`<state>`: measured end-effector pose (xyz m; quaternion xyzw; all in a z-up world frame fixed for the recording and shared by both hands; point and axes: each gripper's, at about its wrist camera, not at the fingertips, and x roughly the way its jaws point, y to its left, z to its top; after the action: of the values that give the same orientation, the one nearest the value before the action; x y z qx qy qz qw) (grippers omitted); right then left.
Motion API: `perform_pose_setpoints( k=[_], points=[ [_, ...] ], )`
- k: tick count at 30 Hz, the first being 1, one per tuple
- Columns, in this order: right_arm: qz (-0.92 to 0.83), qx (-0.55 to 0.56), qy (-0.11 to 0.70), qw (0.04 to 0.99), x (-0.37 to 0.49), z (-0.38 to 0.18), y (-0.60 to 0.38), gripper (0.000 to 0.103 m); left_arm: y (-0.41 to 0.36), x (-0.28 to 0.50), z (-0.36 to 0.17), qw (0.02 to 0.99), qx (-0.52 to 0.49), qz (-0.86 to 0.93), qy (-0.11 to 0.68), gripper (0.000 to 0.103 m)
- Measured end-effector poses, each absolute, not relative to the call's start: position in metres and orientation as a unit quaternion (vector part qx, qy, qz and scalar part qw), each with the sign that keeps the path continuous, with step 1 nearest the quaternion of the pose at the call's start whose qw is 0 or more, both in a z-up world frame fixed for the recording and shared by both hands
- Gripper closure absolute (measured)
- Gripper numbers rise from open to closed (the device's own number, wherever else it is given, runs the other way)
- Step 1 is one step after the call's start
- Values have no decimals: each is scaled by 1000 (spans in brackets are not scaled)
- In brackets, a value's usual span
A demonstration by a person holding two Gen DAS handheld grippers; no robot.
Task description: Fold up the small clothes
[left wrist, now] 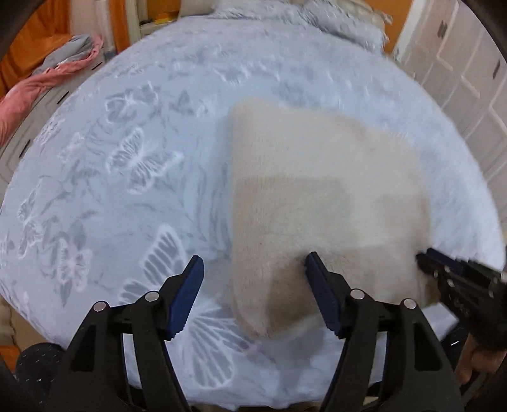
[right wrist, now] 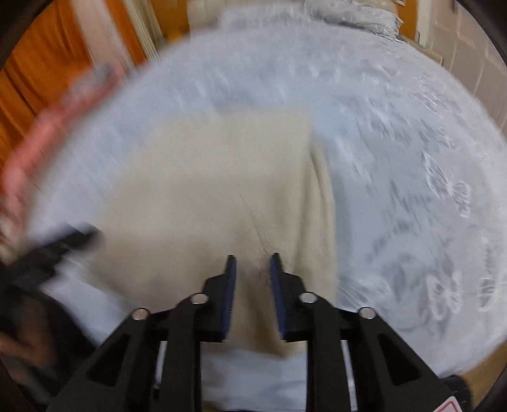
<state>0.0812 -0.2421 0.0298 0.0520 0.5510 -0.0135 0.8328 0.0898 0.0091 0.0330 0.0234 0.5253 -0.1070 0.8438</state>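
A cream fleece garment point(left wrist: 320, 202) lies folded into a rough rectangle on the pale blue butterfly bedspread point(left wrist: 126, 177). My left gripper point(left wrist: 253, 263) is open, its jaws wide apart over the garment's near left corner, with the right finger on the cloth. My right gripper point(right wrist: 252, 263) has the garment's point(right wrist: 221, 190) near edge between its narrowly parted jaws; the cloth bunches there. The right gripper also shows in the left wrist view point(left wrist: 443, 269) at the garment's right edge. Both views are blurred.
A pink and grey cloth point(left wrist: 47, 79) lies at the bed's far left edge. Orange curtains point(right wrist: 38, 63) hang on the left and white cabinet doors point(left wrist: 459, 79) stand on the right. Rumpled bedding point(left wrist: 332, 16) lies at the far end.
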Motion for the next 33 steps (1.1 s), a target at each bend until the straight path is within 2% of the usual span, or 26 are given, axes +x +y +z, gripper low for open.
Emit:
perform_pose_setpoints(
  k=[3,5,8,10,13,15,16,18,19,33],
  points=[
    [-21,89,543,835,85,21,-261,88,6,91,31,844,27,-97,527,31],
    [-25,107,553,826,91,28,-265,88,10,94,43,842,10,-90,531,32],
    [-33,109,532,839,81,58,-262,87,7,76,71,860,18,-90,502,34],
    [-28,129,502,854,51,80,-258,83,4,59,86,870,33,-90,483,31],
    [-45,119,479,868,10,89,-248,64,-6,26,93,881,59,-82,462,23],
    [-63,101,461,879,-8,92,-236,48,-11,10,91,885,59,-84,454,18],
    [-71,97,451,884,-16,92,-233,44,-14,1,86,885,59,-81,454,18],
    [-94,94,432,892,-33,88,-225,28,-18,-9,79,880,63,-80,464,18],
    [-101,92,426,894,-38,86,-222,26,-18,-14,74,878,66,-76,468,18],
    [-112,79,436,889,-67,43,-199,23,-5,-44,34,883,66,-44,463,18]
  ],
)
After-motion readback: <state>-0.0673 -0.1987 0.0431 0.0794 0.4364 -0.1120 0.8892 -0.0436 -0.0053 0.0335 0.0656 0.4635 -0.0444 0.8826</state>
